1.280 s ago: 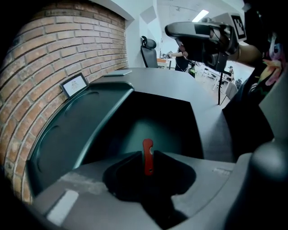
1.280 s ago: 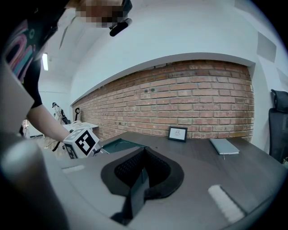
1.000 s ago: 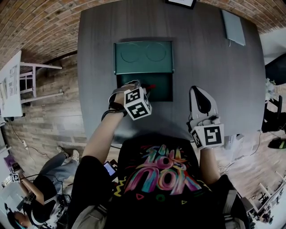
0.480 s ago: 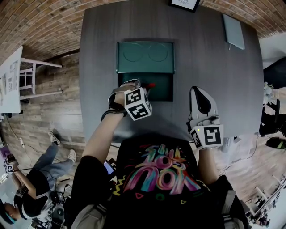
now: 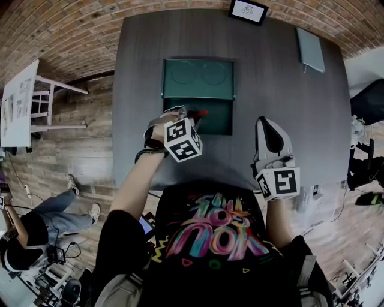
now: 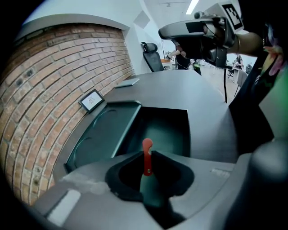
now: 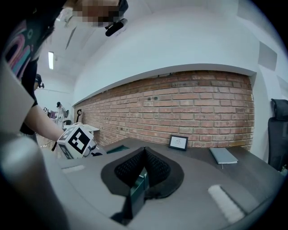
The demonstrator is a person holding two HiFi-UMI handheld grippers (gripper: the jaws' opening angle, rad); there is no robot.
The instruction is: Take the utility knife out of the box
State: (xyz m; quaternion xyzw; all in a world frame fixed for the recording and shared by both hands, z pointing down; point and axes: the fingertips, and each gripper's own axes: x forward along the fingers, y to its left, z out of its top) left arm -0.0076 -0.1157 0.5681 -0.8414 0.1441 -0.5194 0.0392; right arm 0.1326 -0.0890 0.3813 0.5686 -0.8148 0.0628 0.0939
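Note:
A dark green box (image 5: 223, 125) lies open on the grey table (image 5: 282, 90), its lid (image 5: 198, 79) folded back toward the far side. My left gripper (image 5: 191, 114) hangs over the box's near left part, pointing steeply down. It is shut on the utility knife (image 6: 146, 158), whose red end sticks out past the jaws above the box's dark inside (image 6: 166, 130). The red tip (image 5: 201, 113) also shows in the head view. My right gripper (image 5: 267, 122) hovers over bare table to the right of the box, its jaws together with nothing between them (image 7: 144, 152).
A small framed picture (image 5: 247, 10) stands at the table's far edge, and a grey notebook (image 5: 311, 49) lies at the far right. A white side table (image 5: 18, 108) stands left of the table. A person (image 5: 27, 240) crouches on the floor at the lower left.
My left gripper has risen slightly over the box with the knife still in its jaws. The right gripper has stayed put. The person on the floor has shifted.

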